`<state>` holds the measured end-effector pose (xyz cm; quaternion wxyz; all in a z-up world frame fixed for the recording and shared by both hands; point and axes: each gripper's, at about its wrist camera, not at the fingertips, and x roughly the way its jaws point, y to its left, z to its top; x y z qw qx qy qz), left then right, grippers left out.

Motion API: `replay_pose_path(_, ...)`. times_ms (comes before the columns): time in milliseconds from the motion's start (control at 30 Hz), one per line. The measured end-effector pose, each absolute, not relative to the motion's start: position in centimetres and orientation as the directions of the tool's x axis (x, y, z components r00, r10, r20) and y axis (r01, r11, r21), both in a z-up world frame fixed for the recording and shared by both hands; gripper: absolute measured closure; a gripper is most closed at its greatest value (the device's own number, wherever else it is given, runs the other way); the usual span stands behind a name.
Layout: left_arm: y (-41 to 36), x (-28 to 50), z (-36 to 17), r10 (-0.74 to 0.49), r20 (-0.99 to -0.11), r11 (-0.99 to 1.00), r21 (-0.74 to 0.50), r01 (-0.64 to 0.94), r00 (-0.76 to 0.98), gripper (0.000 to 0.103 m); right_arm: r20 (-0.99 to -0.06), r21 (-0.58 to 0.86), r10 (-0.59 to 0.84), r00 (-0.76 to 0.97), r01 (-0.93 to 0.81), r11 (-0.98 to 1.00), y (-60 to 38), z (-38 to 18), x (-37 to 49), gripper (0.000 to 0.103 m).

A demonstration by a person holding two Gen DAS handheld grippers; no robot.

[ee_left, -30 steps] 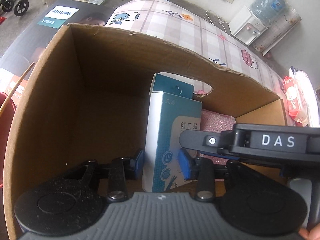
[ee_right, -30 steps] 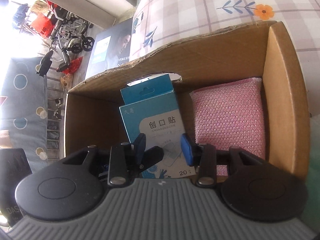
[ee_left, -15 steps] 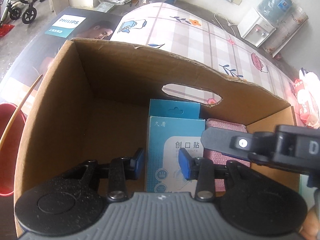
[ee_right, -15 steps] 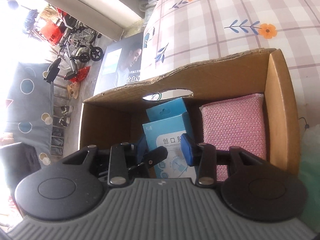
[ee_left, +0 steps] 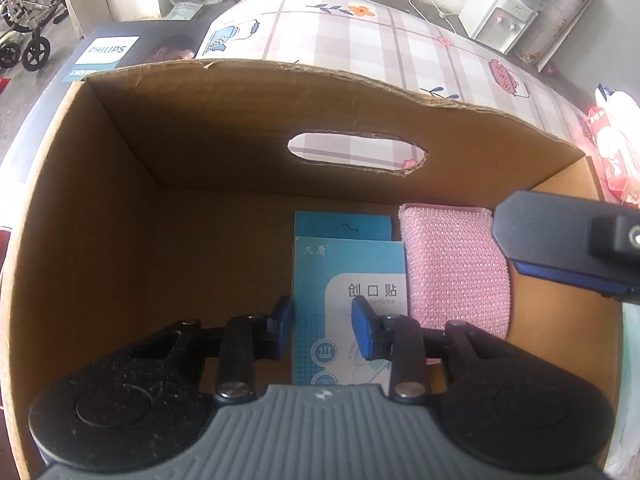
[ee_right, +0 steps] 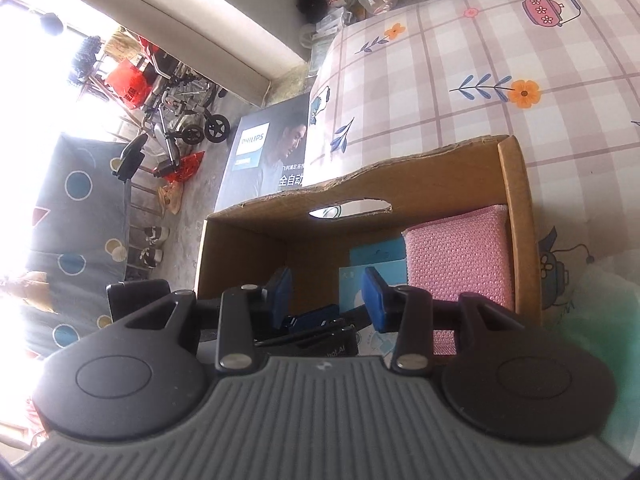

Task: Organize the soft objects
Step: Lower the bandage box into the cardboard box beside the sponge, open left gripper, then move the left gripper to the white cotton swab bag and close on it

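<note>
Left wrist: cardboard box on checked floral tablecloth; water dispenser behind.

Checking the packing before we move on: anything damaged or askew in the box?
One thing: the cardboard box's top edge is ragged, torn around the handle cutout. Otherwise tidy. The blue bandage box and pink sponge lie side by side on the floor. Both grippers, left and right, are open and empty.
</note>
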<state>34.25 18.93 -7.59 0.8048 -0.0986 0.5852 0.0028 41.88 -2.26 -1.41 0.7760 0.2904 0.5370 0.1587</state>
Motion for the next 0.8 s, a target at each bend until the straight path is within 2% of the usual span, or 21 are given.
replay_pose_path(300, 19.5, 34.4, -6.8, -0.124, -0.919, 0.962, -0.204, -0.182, 0.375, 0.069, -0.698, 0.657, 0.586, 0.413, 0.041, 0.753, -3.8, 0.3, 40.1, 0.064)
replay_pose_path(500, 19.7, 32.2, -3.7, -0.133, -0.897, 0.956, -0.228, -0.186, 0.421, 0.055, -0.628, 0.692, 0.62, 0.471, -0.027, 0.721, -5.9, 3.4, 37.7, 0.064)
replay_pose_path(600, 18.8, 30.4, -0.9, -0.14, -0.87, 0.956, -0.242, -0.163, 0.473, 0.044, -0.595, 0.7, 0.627, 0.502, -0.06, 0.712, -7.9, 4.9, 35.7, 0.063)
replay_pose_path(667, 17.5, 29.4, 1.3, -0.149, -0.838, 0.964, -0.241, -0.111, 0.525, 0.038, -0.58, 0.694, 0.617, 0.532, -0.074, 0.716, -9.9, 5.8, 34.3, 0.063)
replay_pose_path(733, 15.6, 28.7, 3.4, -0.158, -0.809, 0.973, -0.225, -0.05, 0.567, 0.024, -0.574, 0.677, 0.59, 0.568, -0.075, 0.732, -12.4, 6.7, 32.9, 0.062)
replay_pose_path(800, 13.3, 28.2, 5.2, -0.178, -0.783, 0.976, -0.217, 0.007, 0.596, 0.02, -0.569, 0.661, 0.551, 0.61, -0.059, 0.748, -15.7, 7.4, 31.4, 0.06)
